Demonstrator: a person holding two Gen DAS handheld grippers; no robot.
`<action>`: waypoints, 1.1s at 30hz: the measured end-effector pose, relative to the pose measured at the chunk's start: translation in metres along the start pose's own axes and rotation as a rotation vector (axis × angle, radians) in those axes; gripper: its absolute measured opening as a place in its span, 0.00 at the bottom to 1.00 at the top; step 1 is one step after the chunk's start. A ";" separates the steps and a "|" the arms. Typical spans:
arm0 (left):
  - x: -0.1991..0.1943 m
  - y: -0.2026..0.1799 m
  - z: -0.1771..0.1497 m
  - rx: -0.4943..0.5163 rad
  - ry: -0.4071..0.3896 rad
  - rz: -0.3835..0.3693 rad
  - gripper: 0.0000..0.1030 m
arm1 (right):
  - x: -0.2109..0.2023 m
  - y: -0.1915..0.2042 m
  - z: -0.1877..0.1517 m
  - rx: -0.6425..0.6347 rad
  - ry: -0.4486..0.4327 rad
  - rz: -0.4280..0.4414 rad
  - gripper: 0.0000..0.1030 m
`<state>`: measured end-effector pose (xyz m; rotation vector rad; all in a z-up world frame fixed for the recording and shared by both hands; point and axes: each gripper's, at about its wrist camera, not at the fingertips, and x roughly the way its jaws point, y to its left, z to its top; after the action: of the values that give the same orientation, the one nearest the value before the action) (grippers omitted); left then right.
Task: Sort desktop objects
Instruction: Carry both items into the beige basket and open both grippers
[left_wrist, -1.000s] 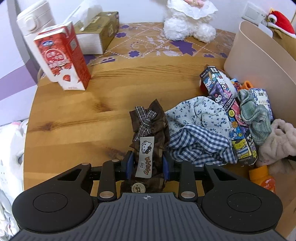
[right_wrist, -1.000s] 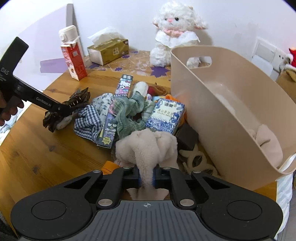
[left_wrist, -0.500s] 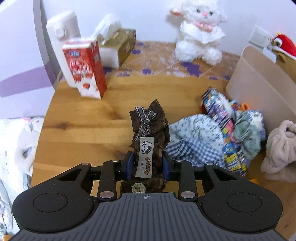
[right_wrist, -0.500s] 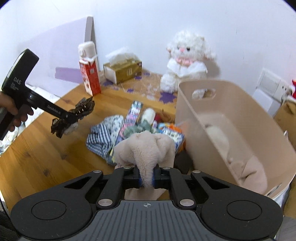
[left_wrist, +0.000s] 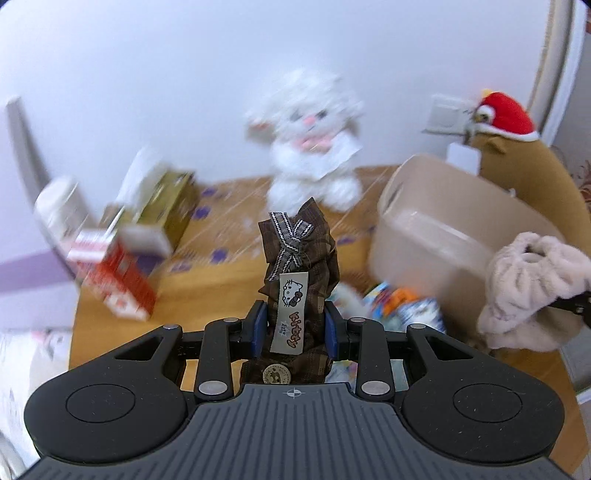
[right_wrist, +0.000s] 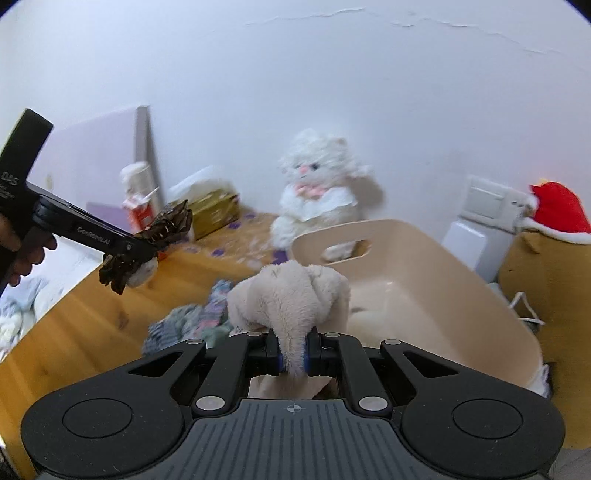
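Note:
My left gripper (left_wrist: 294, 326) is shut on a brown plaid scrunchie (left_wrist: 301, 251) with a bow and a Kitty label, held high above the wooden table (left_wrist: 207, 280). It also shows in the right wrist view (right_wrist: 162, 236), at the left. My right gripper (right_wrist: 292, 350) is shut on a beige fluffy scrunchie (right_wrist: 291, 291), lifted in front of the beige storage bin (right_wrist: 424, 280). That fluffy scrunchie shows at the right of the left wrist view (left_wrist: 532, 284), beside the bin (left_wrist: 436, 236). A pile of cloth items and packets (right_wrist: 192, 325) lies on the table below.
A white plush cat (right_wrist: 317, 188) sits at the back of the table. A tissue box (left_wrist: 166, 206), a red milk carton (left_wrist: 118, 277) and a white bottle (left_wrist: 59, 206) stand at the back left. A brown plush with a red hat (right_wrist: 554, 236) stands right of the bin.
Both grippers have risen with their scrunchies and tilted up, so the wall fills more of each view. The table and pile have dropped lower in view. The grips are unchanged.

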<state>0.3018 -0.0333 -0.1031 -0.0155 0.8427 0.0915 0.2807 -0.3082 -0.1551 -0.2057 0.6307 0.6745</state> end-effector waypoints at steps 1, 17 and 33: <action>0.000 -0.007 0.006 0.014 -0.007 -0.011 0.31 | -0.001 -0.005 0.002 0.011 -0.007 -0.010 0.09; 0.040 -0.132 0.062 0.222 -0.034 -0.155 0.31 | -0.009 -0.079 0.000 0.180 -0.077 -0.145 0.10; 0.110 -0.202 0.059 0.323 0.151 -0.193 0.23 | 0.018 -0.125 -0.021 0.302 0.023 -0.217 0.10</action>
<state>0.4366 -0.2234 -0.1503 0.2015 0.9943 -0.2301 0.3617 -0.4030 -0.1853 -0.0008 0.7126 0.3626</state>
